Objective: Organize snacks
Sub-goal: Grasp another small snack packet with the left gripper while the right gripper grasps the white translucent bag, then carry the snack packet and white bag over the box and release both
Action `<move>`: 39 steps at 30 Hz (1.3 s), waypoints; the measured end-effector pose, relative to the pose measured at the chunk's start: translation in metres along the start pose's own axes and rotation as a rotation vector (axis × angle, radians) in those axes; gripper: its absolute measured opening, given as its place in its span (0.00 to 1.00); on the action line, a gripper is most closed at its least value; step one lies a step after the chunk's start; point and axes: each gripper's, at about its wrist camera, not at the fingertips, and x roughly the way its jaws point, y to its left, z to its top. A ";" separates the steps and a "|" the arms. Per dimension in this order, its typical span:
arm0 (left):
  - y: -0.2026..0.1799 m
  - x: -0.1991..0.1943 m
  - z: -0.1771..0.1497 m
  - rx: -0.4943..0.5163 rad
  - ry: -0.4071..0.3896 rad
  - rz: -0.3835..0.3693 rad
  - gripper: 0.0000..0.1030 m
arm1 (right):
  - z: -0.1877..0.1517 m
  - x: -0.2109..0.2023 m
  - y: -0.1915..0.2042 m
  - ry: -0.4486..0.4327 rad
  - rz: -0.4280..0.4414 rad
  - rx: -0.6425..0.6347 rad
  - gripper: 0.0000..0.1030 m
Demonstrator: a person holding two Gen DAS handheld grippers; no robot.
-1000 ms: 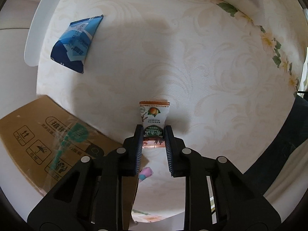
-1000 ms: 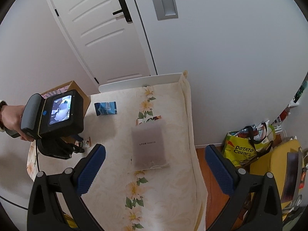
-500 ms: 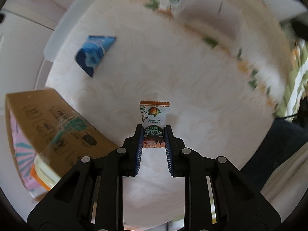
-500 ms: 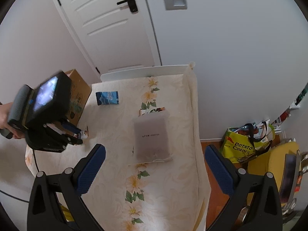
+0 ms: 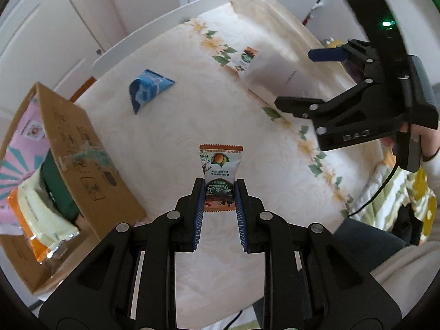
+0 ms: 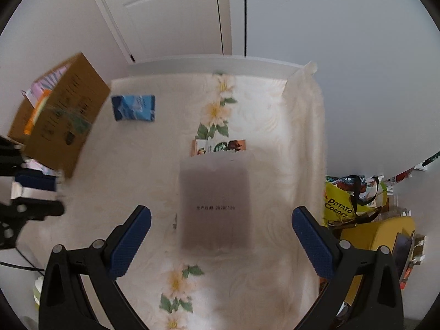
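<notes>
My left gripper (image 5: 219, 185) is shut on a small white snack packet (image 5: 220, 169) with an orange fruit print, held above the cream tablecloth (image 5: 178, 126). A cardboard box (image 5: 68, 148) with several snack bags inside stands to its left. A blue packet (image 5: 147, 89) lies on the cloth further back. My right gripper (image 6: 220, 220) hangs open over a grey translucent pouch (image 6: 214, 203), nothing between its fingers. A small packet (image 6: 218, 147) peeks from under the pouch's far edge. The right gripper (image 5: 327, 55) also shows in the left wrist view, above that pouch (image 5: 275, 74).
A white door and wall (image 6: 178, 13) stand behind the table's white rim (image 6: 206, 63). Right of the table, a yellow potato-chip bag (image 6: 341, 209) and a yellow container (image 6: 382, 236) sit on the floor. A person's hand and sleeve (image 5: 423, 148) hold the right gripper.
My left gripper has risen and rolled with the packet still clamped, bringing the box's open top into view. My right gripper has dropped closer over the grey pouch.
</notes>
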 end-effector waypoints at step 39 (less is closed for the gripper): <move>0.081 -0.143 -0.058 -0.434 -0.374 0.113 0.18 | 0.066 -0.138 0.114 -0.217 0.189 -0.286 0.56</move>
